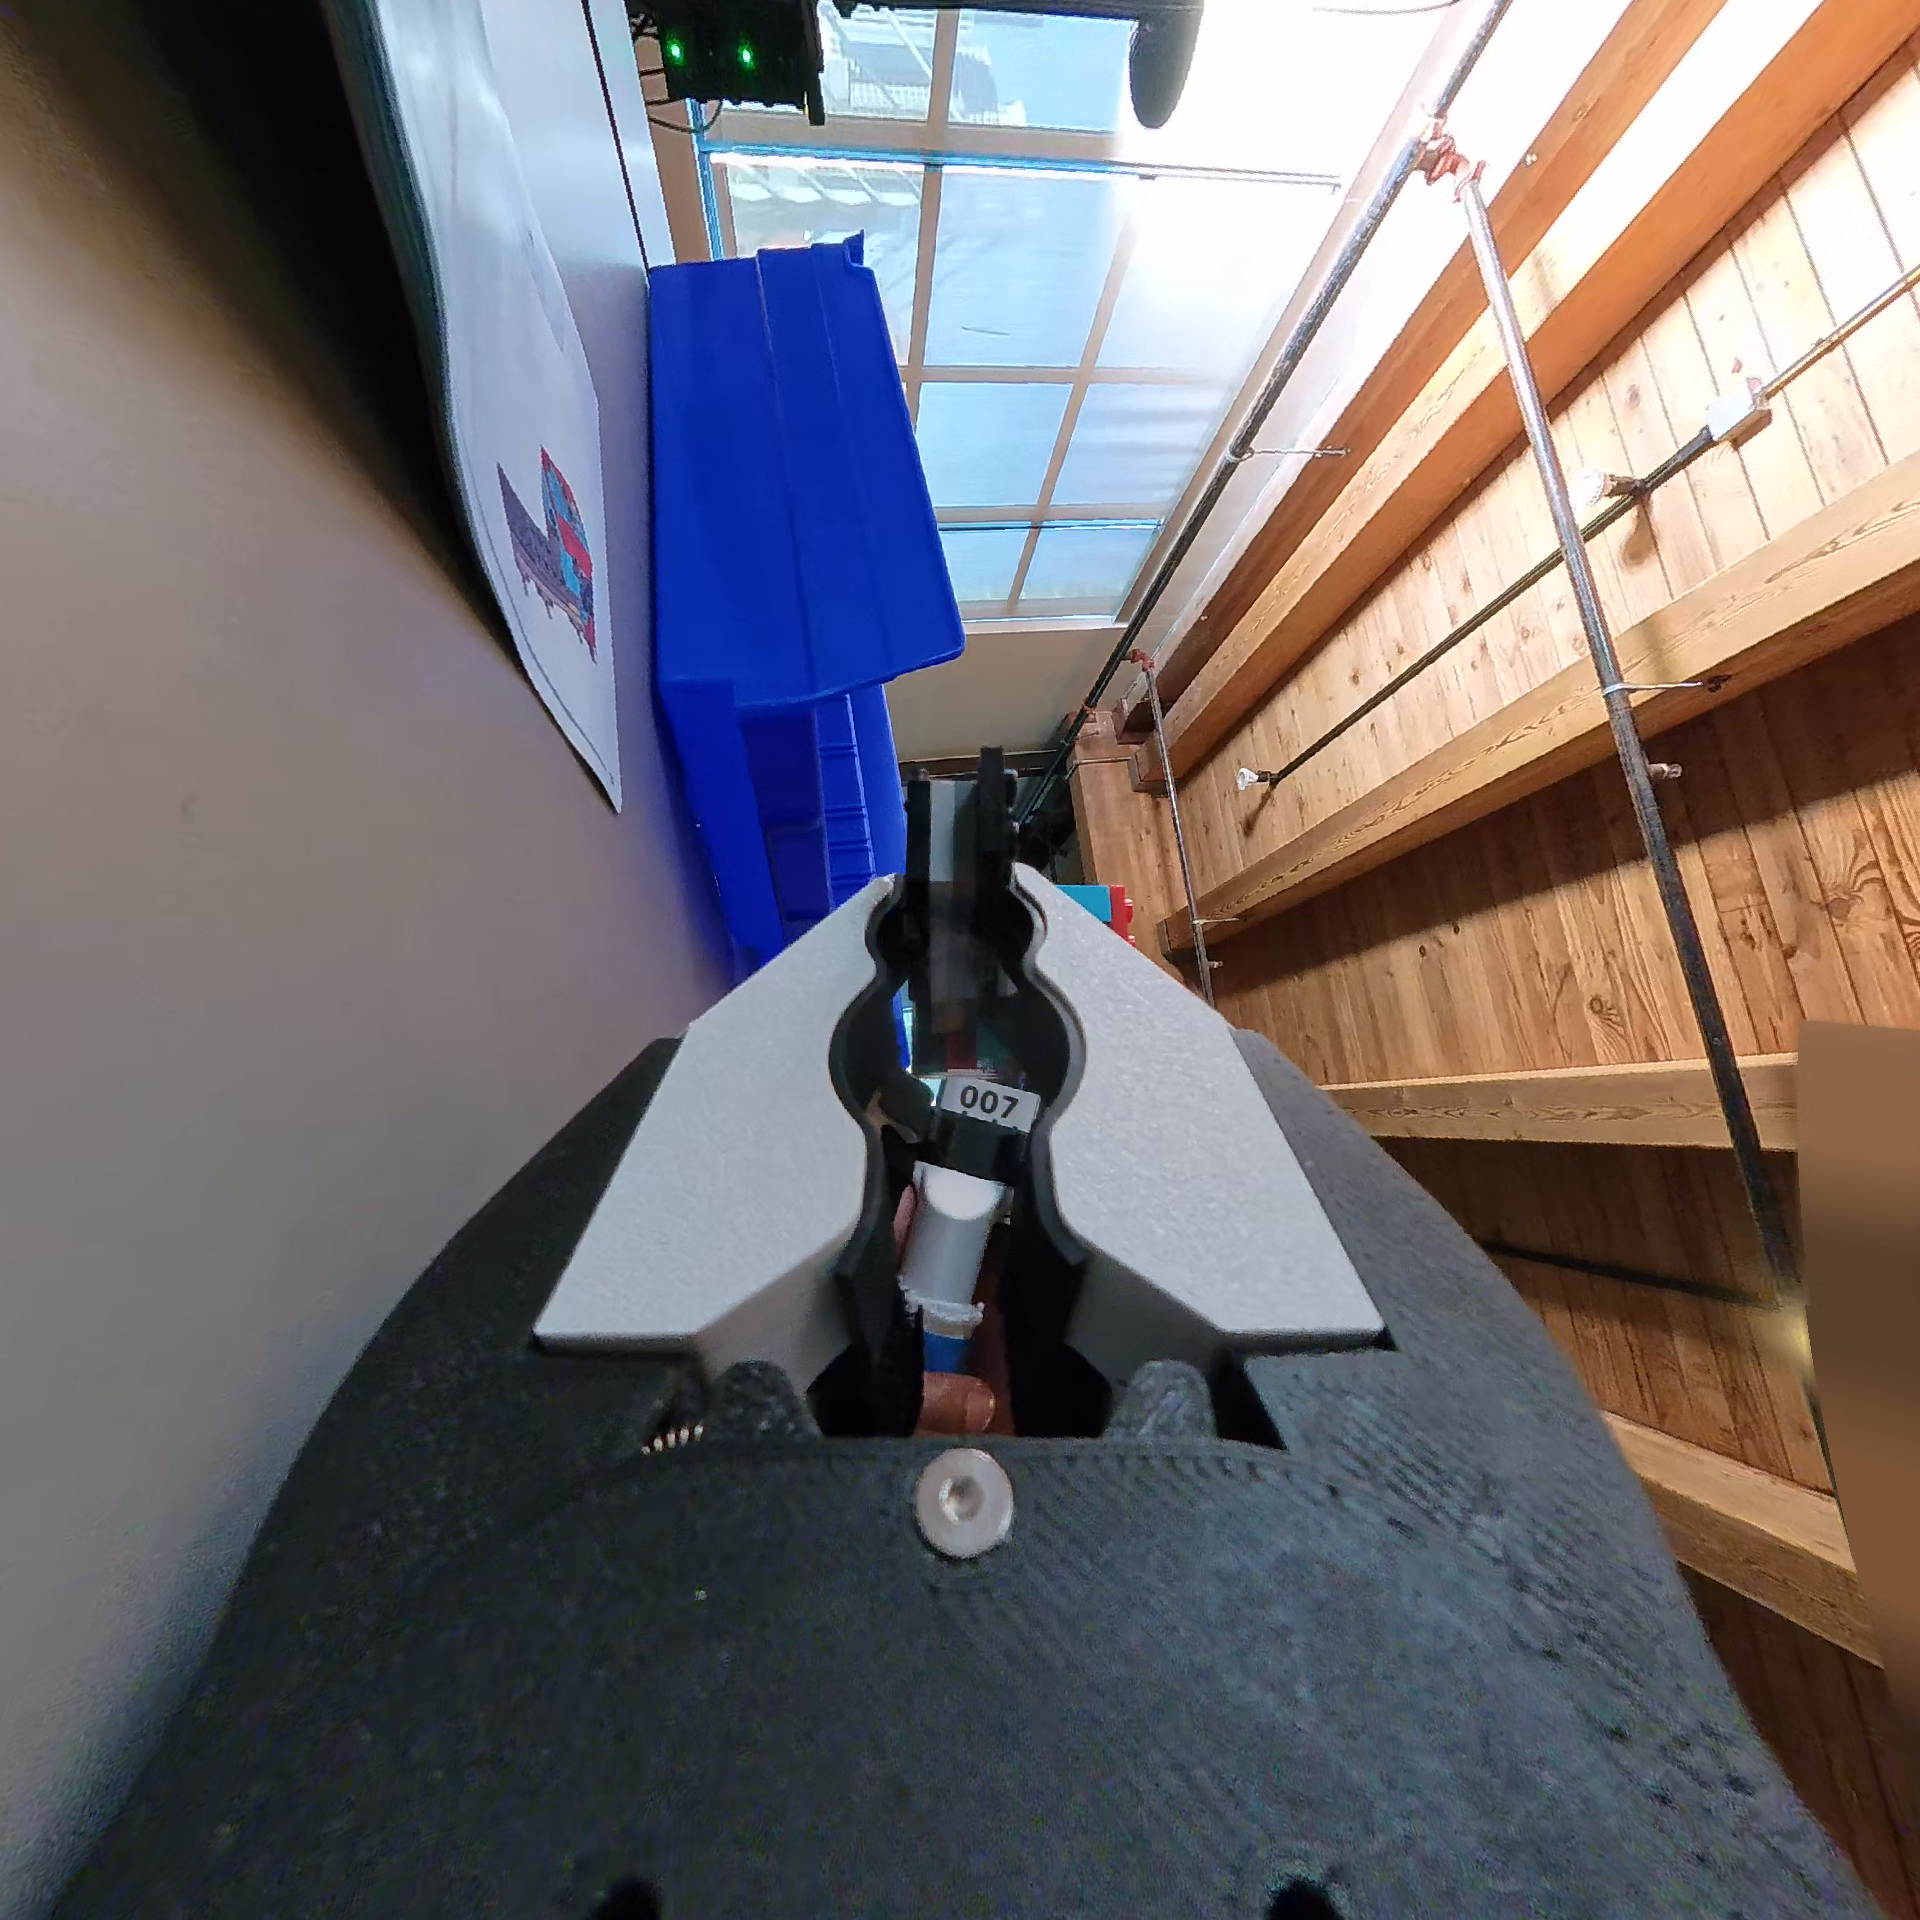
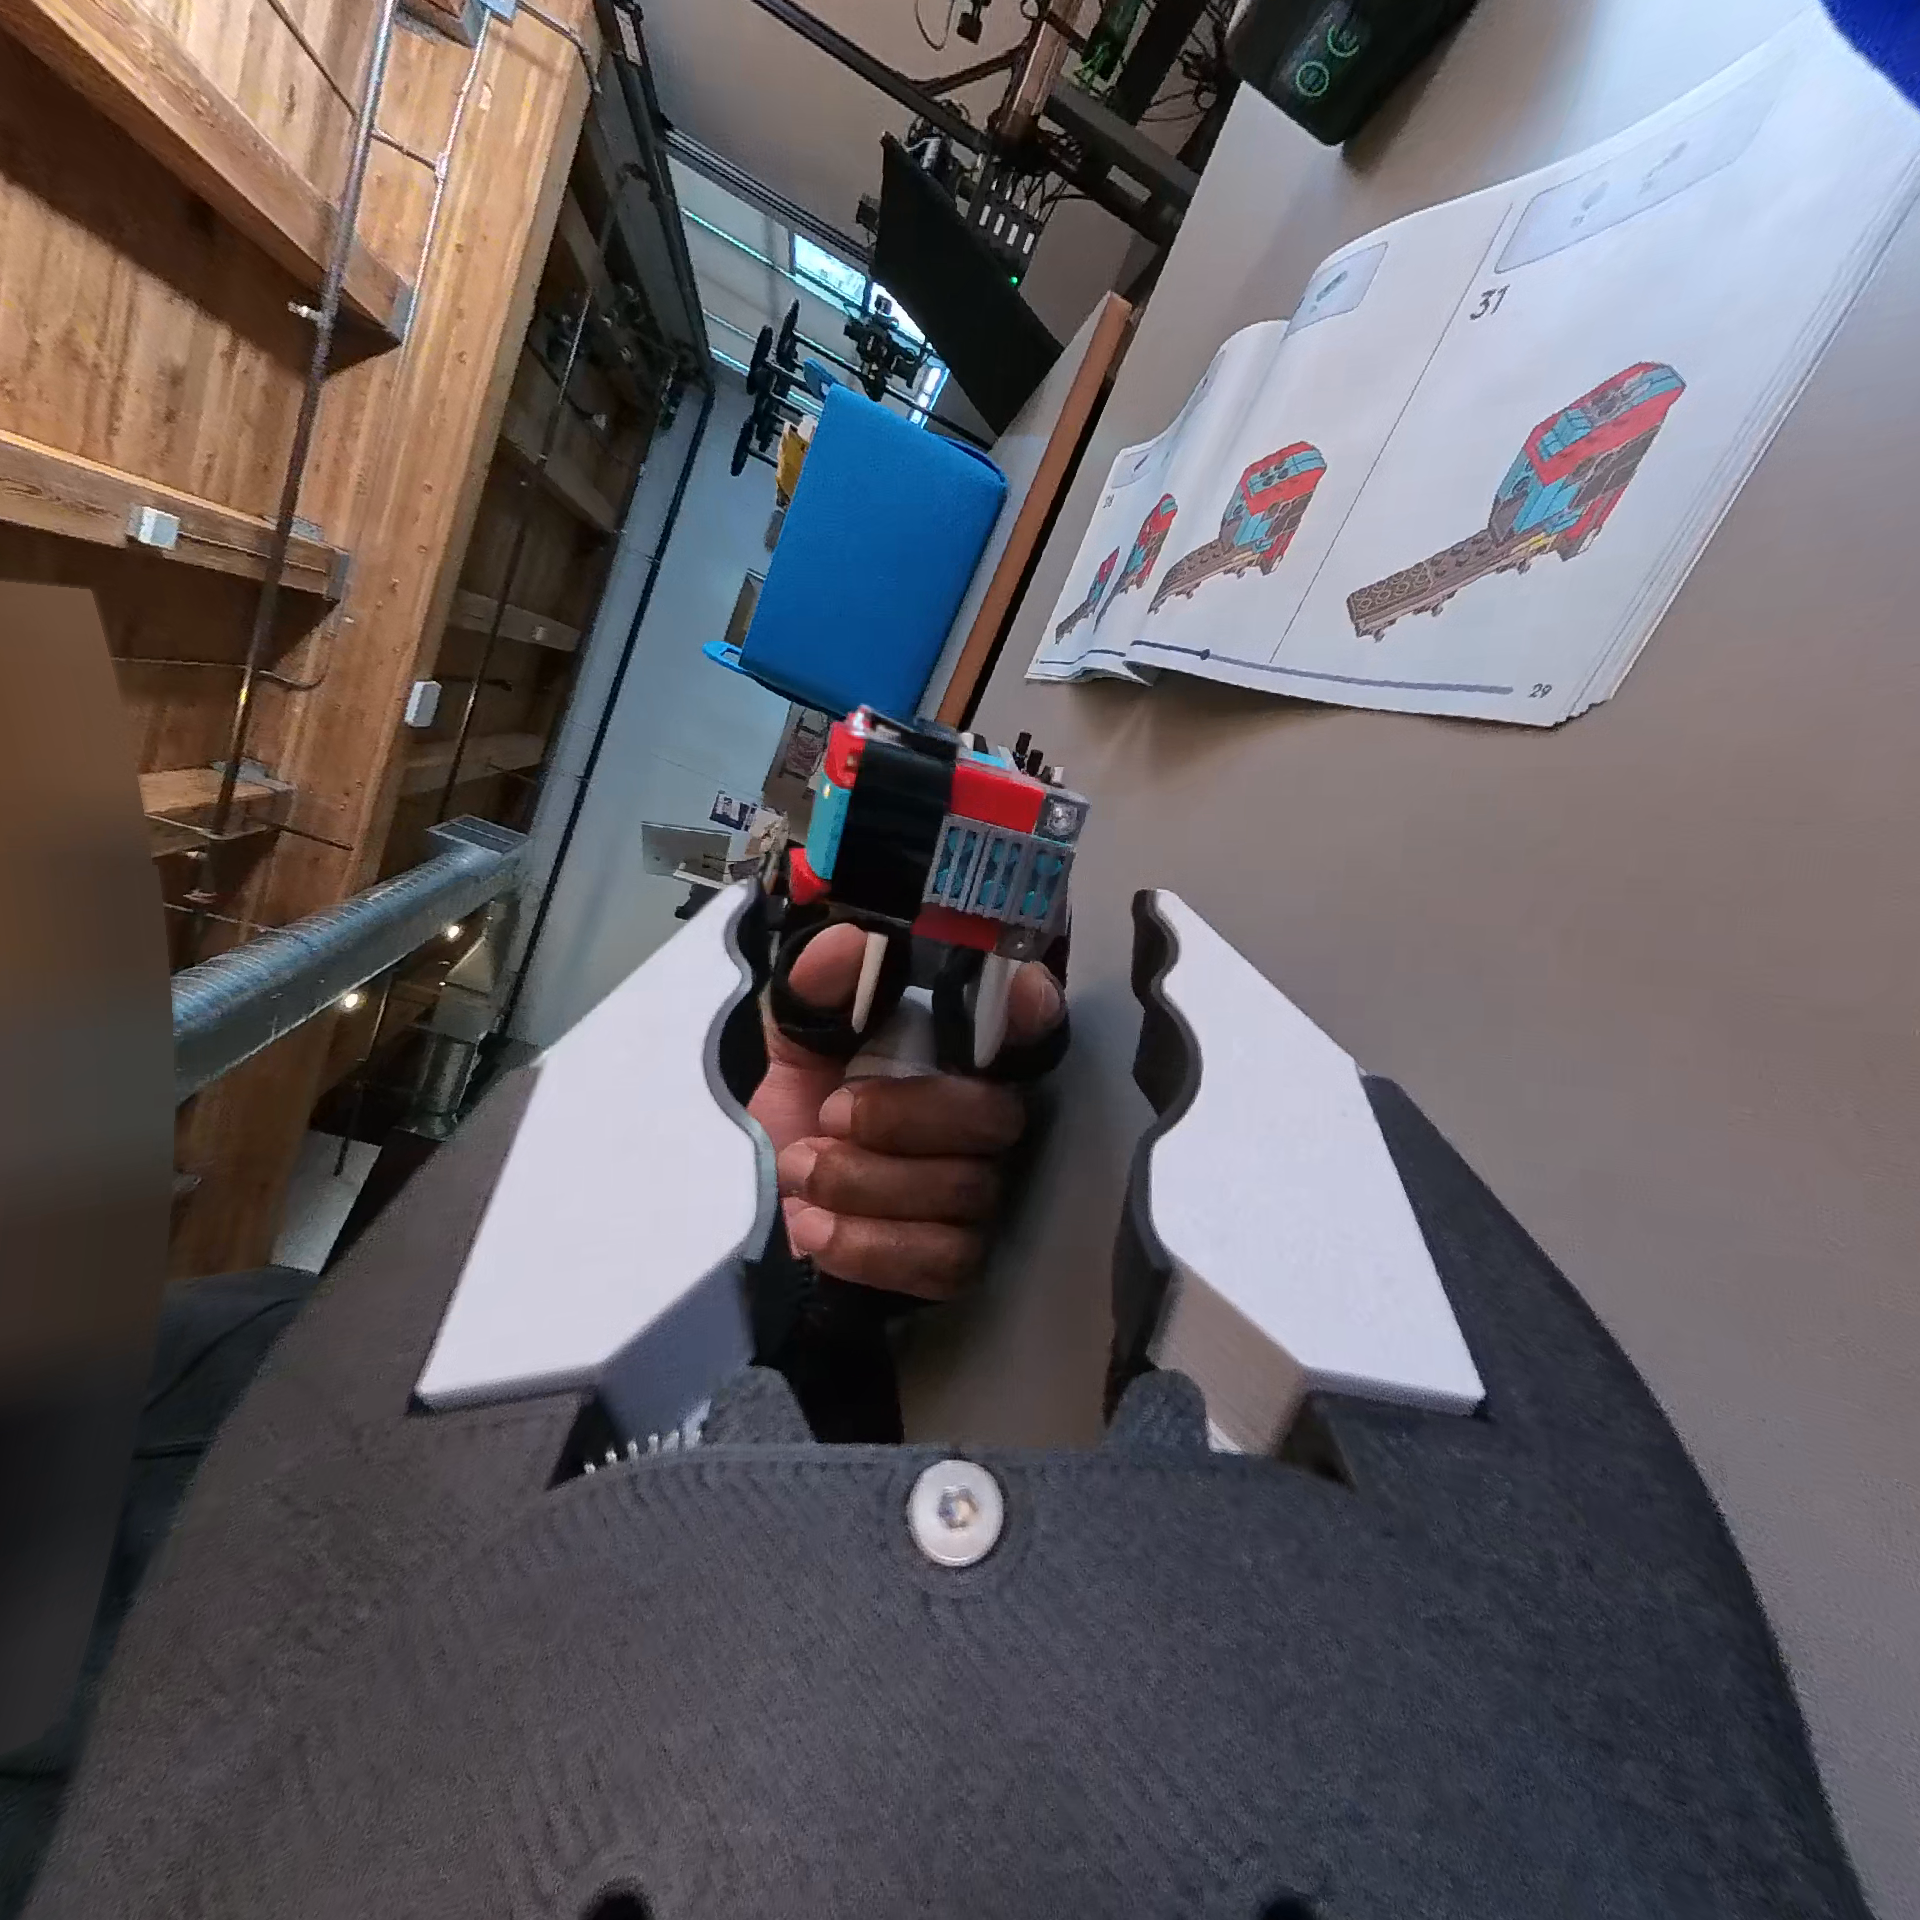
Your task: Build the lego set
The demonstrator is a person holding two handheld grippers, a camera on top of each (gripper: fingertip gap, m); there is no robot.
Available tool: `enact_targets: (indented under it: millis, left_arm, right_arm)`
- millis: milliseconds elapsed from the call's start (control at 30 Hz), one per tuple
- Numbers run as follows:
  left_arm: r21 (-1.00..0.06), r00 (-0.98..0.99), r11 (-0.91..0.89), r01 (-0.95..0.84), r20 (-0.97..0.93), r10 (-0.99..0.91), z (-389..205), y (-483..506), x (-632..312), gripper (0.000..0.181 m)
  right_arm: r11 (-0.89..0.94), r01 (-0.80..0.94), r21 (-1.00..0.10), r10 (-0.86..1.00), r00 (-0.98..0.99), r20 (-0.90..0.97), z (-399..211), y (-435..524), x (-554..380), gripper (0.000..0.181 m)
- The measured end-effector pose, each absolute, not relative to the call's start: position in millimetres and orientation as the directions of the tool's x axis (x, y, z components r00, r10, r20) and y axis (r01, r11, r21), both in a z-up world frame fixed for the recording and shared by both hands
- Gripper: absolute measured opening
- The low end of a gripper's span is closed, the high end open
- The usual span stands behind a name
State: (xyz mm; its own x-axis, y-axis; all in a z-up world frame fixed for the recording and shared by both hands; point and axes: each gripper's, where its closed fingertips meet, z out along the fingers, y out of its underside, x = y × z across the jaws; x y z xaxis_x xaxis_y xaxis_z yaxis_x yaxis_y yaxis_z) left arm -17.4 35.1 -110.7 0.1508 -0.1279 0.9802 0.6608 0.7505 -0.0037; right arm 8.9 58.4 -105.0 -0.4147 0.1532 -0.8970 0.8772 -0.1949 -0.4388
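A partly built lego train (image 2: 977, 831), red, light blue and grey, is held in the air above the table. In the right wrist view my left gripper (image 2: 894, 821) is clamped across it with a black finger, and a hand (image 2: 904, 1174) holds that gripper's handle below. In the left wrist view my left gripper (image 1: 956, 883) has its jaws almost together on a dark part (image 1: 951, 821) that sticks out past the tips. My right gripper (image 2: 948, 904) is open and empty, its fingers on either side just short of the train.
An open instruction booklet (image 2: 1403, 499) lies on the grey table (image 2: 1507, 1091); it also shows in the left wrist view (image 1: 540, 499). A blue bin (image 1: 790, 468) stands behind it and shows in the right wrist view too (image 2: 873, 540). A black device with green lights (image 2: 1340, 62) sits at the table's far end. My right fingertips sit around 4 centimetres from my left ones.
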Motion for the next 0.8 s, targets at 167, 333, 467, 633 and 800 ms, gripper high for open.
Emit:
enact_targets:
  millis: [167, 333, 467, 633, 800]
  left_arm:
    - [-0.008, 0.155, 0.747, 0.665, 0.98, -0.127, -110.1, 36.1, -17.1, 0.015]
    - [-0.016, 0.158, 0.743, 0.669, 0.98, -0.121, -110.0, 37.4, -16.5, 0.015]
    - [-0.023, 0.161, 0.741, 0.671, 0.98, -0.115, -109.8, 38.0, -16.1, 0.015]
    - [-0.028, 0.164, 0.739, 0.673, 0.98, -0.112, -109.6, 38.1, -15.9, 0.015]
    - [-0.033, 0.17, 0.739, 0.673, 0.979, -0.112, -108.8, 38.1, -15.7, 0.015]
  right_arm:
    - [-0.205, 0.878, -0.433, 0.143, -0.411, -0.901, -104.1, 58.5, 7.3, 0.064]
    - [-0.2, 0.869, -0.452, 0.157, -0.427, -0.891, -103.0, 59.5, 6.4, 0.06]
    - [-0.195, 0.865, -0.462, 0.156, -0.438, -0.885, -101.5, 58.9, 6.8, 0.055]
    - [-0.19, 0.866, -0.463, 0.145, -0.442, -0.885, -99.6, 59.0, 8.0, 0.051]
    - [-0.197, 0.867, -0.458, 0.142, -0.437, -0.888, -98.8, 58.9, 8.5, 0.05]
